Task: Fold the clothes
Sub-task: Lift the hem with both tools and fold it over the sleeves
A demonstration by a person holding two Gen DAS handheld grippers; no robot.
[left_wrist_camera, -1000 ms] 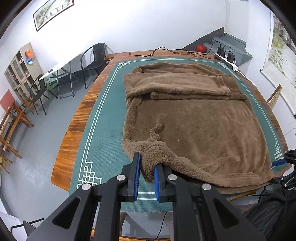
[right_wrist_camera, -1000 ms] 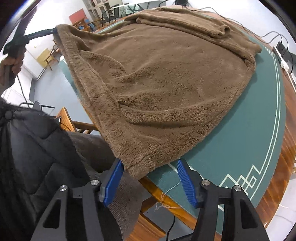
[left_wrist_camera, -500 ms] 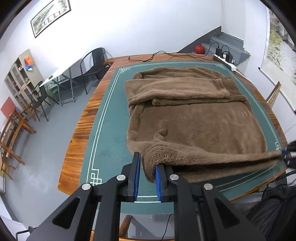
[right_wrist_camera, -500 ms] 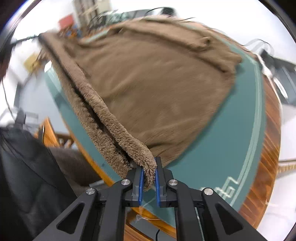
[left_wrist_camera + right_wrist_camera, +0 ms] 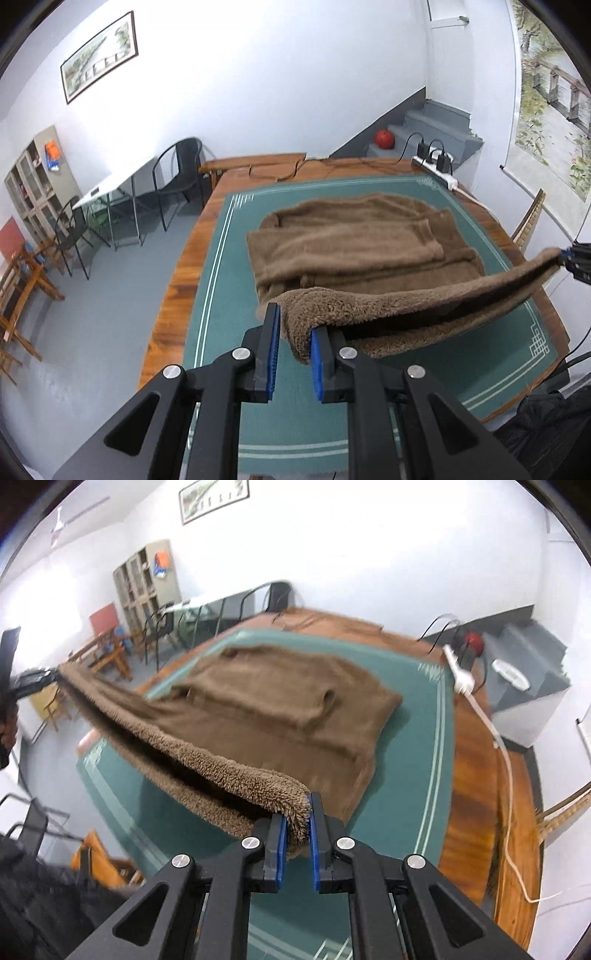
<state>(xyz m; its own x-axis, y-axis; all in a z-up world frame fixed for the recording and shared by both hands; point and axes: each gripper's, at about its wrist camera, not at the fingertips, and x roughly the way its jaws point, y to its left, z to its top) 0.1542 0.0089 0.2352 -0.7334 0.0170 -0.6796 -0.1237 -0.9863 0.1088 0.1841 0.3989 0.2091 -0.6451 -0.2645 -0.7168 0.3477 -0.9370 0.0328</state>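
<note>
From the left wrist, a white-walled room is showing around a wooden table [image 5: 173,295] covered by a green mat [image 5: 221,295]. A framed landscape [image 5: 99,55] is hanging on the far wall, black chairs [image 5: 177,173] are standing at far left, and a red ball [image 5: 384,138] is sitting on grey steps by a power strip [image 5: 436,173]. The brown fleece garment [image 5: 351,240] is lying mid-mat, its near hem lifting off the surface. The left gripper [image 5: 294,334] is pinching the hem's left corner, blue pads pressing narrowly on the pile. At far right the right gripper [image 5: 570,256] is holding the other corner, so the hem is stretching between them above the mat.

From the right wrist, blurred, the same garment [image 5: 277,694] is spreading away toward far left. The right gripper [image 5: 296,827] is clamping its corner tightly. Only this view is showing a person's hand [image 5: 7,716] carrying the left gripper [image 5: 37,677] at far left, a cabinet [image 5: 147,576] behind, and a white cord [image 5: 506,760] trailing over the table's right edge [image 5: 476,775].
</note>
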